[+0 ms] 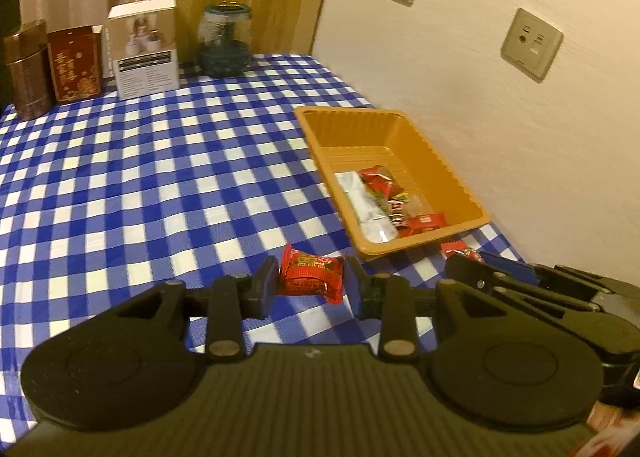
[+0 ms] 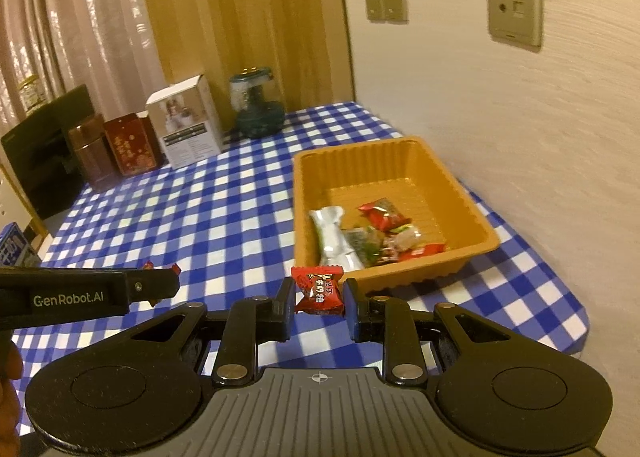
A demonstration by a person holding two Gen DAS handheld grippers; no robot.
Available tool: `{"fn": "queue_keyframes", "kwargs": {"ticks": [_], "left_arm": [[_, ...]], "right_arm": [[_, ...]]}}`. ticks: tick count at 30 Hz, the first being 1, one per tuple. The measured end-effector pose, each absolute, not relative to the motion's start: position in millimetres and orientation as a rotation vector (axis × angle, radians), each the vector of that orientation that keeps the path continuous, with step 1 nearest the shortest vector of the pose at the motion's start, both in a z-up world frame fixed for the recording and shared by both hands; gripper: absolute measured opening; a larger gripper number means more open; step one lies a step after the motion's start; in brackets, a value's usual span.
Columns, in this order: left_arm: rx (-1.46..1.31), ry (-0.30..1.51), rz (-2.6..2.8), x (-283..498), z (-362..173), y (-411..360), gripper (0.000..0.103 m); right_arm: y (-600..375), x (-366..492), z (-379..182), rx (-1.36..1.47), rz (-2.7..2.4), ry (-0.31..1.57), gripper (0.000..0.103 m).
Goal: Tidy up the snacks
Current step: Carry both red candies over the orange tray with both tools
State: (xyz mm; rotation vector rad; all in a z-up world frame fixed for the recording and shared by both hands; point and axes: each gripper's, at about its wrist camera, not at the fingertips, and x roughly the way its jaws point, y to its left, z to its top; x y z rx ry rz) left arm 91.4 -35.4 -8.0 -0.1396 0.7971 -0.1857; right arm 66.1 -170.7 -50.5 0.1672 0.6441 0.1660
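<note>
My left gripper [image 1: 311, 280] is shut on a red wrapped snack [image 1: 310, 273], held above the checked cloth just short of the orange tray [image 1: 420, 247]. My right gripper [image 2: 319, 299] is shut on another red candy [image 2: 320, 291] with white lettering, near the tray's [image 2: 400, 281] front wall. Several wrapped snacks [image 2: 360, 239] lie in the tray's near end: a long silver packet and red packets. In the left wrist view the right gripper [image 1: 472, 257] shows at the right edge with its red candy. The left gripper [image 2: 160, 283] reaches in from the left in the right wrist view.
The blue-and-white checked tablecloth [image 1: 160, 177] covers the table. At the back stand a brown tin [image 1: 28, 69], a red box [image 1: 74, 63], a white box [image 1: 146, 47] and a glass jar [image 1: 226, 41]. A wall with sockets runs along the right.
</note>
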Motion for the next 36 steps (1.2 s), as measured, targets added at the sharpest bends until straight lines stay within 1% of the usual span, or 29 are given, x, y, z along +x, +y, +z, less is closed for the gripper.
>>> {"fn": "queue_keyframes", "kwargs": {"ticks": [24,36], "left_arm": [[-0.086,0.787,-0.321,141,-3,-110,0.032],[-0.09,0.771,-0.35,191,-4,-125,0.032]], "right_arm": [[-241,95,-52,0.194,0.062,0.643,0.026],[-266,146,-54,0.181,0.061,0.636,0.026]]}}
